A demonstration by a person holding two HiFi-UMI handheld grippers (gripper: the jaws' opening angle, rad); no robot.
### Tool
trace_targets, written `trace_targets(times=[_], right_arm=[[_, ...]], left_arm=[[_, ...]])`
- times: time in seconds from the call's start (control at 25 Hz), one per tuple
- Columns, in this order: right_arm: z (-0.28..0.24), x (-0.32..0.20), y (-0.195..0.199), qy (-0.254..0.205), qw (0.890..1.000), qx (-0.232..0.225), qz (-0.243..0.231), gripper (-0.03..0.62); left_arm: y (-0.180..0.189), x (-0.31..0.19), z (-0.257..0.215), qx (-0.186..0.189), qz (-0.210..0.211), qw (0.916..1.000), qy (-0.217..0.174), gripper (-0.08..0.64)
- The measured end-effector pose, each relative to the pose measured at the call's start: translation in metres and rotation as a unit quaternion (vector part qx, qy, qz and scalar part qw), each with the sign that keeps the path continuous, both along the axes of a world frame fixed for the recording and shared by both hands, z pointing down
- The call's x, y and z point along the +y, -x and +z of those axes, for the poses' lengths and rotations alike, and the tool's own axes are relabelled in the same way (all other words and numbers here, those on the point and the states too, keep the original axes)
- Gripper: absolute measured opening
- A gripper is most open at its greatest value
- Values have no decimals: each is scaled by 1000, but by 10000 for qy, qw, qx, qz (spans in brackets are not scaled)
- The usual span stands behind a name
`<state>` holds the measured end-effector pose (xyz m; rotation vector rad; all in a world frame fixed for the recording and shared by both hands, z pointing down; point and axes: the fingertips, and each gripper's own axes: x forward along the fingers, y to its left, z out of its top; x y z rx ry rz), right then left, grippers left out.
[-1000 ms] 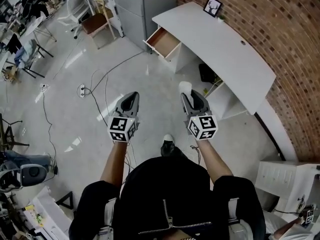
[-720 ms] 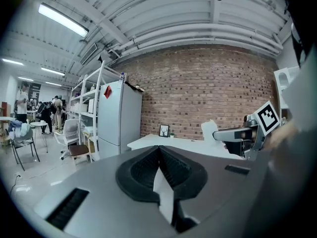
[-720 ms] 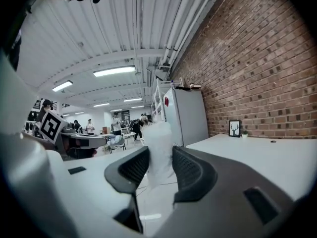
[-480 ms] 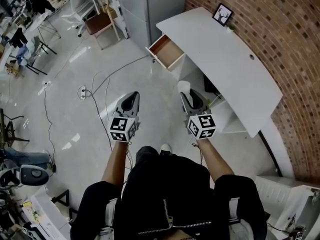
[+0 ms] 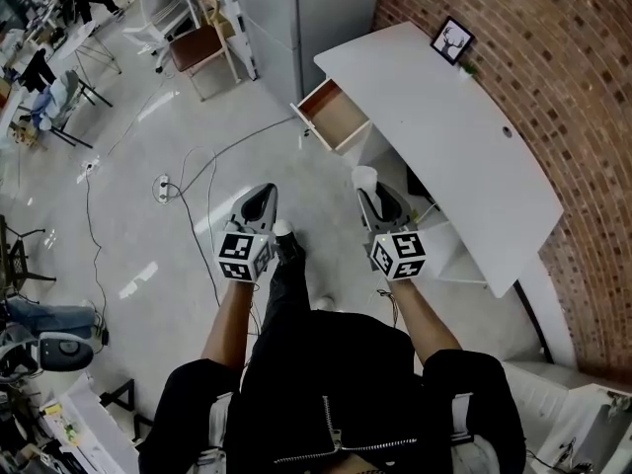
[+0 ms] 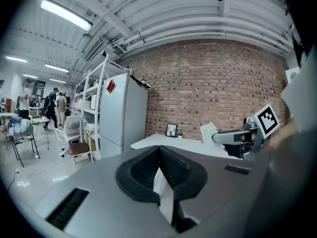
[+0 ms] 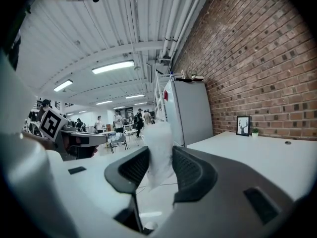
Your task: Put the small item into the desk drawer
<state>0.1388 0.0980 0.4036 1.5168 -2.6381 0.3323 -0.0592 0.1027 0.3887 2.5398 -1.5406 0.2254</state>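
Note:
In the head view I see the white desk (image 5: 464, 136) along the brick wall, its wooden-lined drawer (image 5: 336, 117) pulled open at the left end. My right gripper (image 5: 370, 191) is shut on the small item (image 5: 364, 177), a crumpled white piece, below and slightly to the right of the drawer over the floor. In the right gripper view the small item (image 7: 157, 150) stands up between the pads of the right gripper (image 7: 159, 157). My left gripper (image 5: 262, 197) floats beside it, farther from the desk. The left gripper (image 6: 159, 150) has its pads together with nothing in them.
A grey cabinet (image 5: 296, 18) stands left of the desk, with a chair (image 5: 197, 42) beyond it. Cables (image 5: 197, 166) trail across the glossy floor. A framed picture (image 5: 452, 39) sits at the desk's far end. Open shelves (image 5: 444, 235) lie under the desktop.
Both grippers have travelled with the person toward the desk; the drawer and desk sit lower and nearer in the head view. A foot has stepped forward between the grippers. The right grip is unchanged.

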Motion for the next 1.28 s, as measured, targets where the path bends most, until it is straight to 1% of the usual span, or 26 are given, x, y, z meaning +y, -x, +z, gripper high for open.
trace_targets(times=[0.2, 0.44, 0.72, 0.88, 1.04, 1.28], right_arm=[[5, -45, 10, 23, 9999, 52, 120, 153], [6, -118, 23, 102, 9992, 105, 361, 153], [6, -213, 61, 258, 9979, 145, 577, 153], [-7, -256, 78, 181, 9971, 131, 731, 153], [-18, -285, 90, 94, 9965, 131, 819, 153], [-20, -304, 88, 81, 9954, 171, 936, 153]], left_arm=[[6, -52, 9, 58, 151, 9999, 37, 20], [16, -134, 14, 74, 427, 9990, 96, 20], [47, -238, 17, 56, 740, 9970, 231, 20], [59, -288, 10, 44, 926, 9955, 203, 20], [66, -322, 2, 70, 1050, 9944, 134, 20], [60, -346, -2, 93, 1233, 9923, 94, 20]])
